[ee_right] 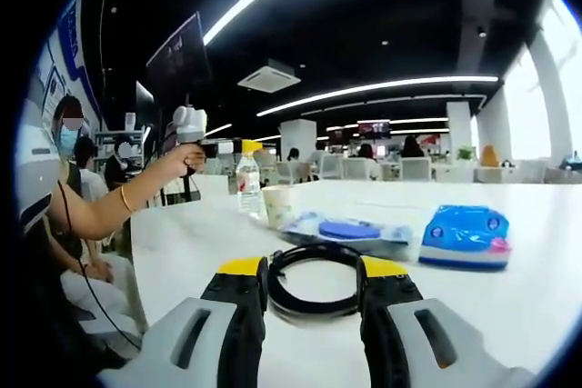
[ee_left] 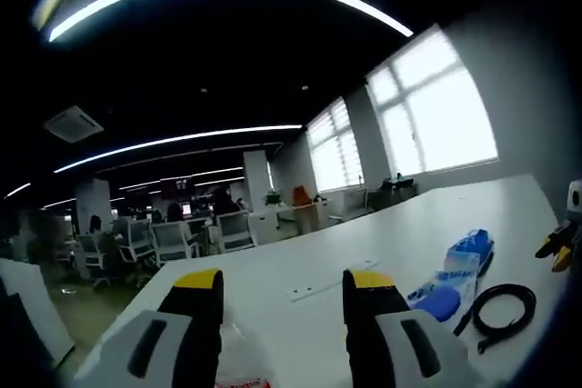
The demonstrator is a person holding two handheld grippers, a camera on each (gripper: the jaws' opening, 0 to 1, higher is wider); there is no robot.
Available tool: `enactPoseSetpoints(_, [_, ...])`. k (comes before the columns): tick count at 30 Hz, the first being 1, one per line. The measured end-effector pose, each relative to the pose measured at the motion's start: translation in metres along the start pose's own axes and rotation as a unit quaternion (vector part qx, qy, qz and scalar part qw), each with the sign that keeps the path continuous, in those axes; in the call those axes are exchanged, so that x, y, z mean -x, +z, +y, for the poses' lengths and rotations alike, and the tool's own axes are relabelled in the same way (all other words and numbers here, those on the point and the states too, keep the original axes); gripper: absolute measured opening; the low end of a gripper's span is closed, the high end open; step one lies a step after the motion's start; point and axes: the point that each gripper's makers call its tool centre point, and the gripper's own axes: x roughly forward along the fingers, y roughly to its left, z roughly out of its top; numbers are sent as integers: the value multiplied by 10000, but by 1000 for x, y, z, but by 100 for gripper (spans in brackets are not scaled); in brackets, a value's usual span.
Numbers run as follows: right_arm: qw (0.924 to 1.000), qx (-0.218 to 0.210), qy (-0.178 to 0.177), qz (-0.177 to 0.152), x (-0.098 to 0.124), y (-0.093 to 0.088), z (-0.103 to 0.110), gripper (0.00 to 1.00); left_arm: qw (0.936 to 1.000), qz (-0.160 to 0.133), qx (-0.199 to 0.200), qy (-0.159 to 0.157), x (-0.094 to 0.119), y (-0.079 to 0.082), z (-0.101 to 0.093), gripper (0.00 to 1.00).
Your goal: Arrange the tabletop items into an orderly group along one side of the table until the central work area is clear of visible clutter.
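The white table (ee_right: 546, 315) stretches away from both grippers. The right gripper (ee_right: 312, 290) is level over the near edge, jaws spread around a coiled black cable (ee_right: 309, 265) without clamping. The left gripper (ee_left: 284, 293) hangs open and empty. A blue packet (ee_right: 466, 235) lies flat beyond, long axis crosswise; a paper cup (ee_right: 278, 205) and bottle (ee_right: 247, 184) stand upright.

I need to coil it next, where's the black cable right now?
In the right gripper view the black cable lies on the white table between the right gripper jaws, before the blue pouch.
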Motion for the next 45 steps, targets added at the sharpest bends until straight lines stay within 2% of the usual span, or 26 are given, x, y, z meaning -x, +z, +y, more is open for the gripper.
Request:
enactPoseSetpoints(8, [10000, -23, -21, 17, -1, -2, -2, 37, 9997, 75, -105, 223, -2, -1, 20, 52])
enactPoseSetpoints(12, [10000, -39, -8, 29, -3, -3, -1, 37, 9992, 56, 3, 394, -2, -3, 30, 52])
enactPoseSetpoints(17, [10000, -46, -18, 32, -3, -4, -3, 37, 9979, 143, 162, 613, -3, -13, 41, 52])
enactPoseSetpoints(23, [10000, -65, -43, 49, -4, -6, -5, 37, 9970, 258, 348, 640, -7, -26, 46, 52])
enactPoseSetpoints(26, [9999, -82, -64, 58, -5, -7, -7, 37, 9960, 173, 421, 774, -7, -26, 49, 51])
enactPoseSetpoints(41, [9999, -72, -54, 51, -9, -6, -6, 36, 9941, 316, 767, 702, -21, -44, 51, 43])
enactPoseSetpoints(45, [9999, -101, -42, 28, -9, -5, -5, 36, 9938, 251, 831, 700, -21, -42, 53, 39])
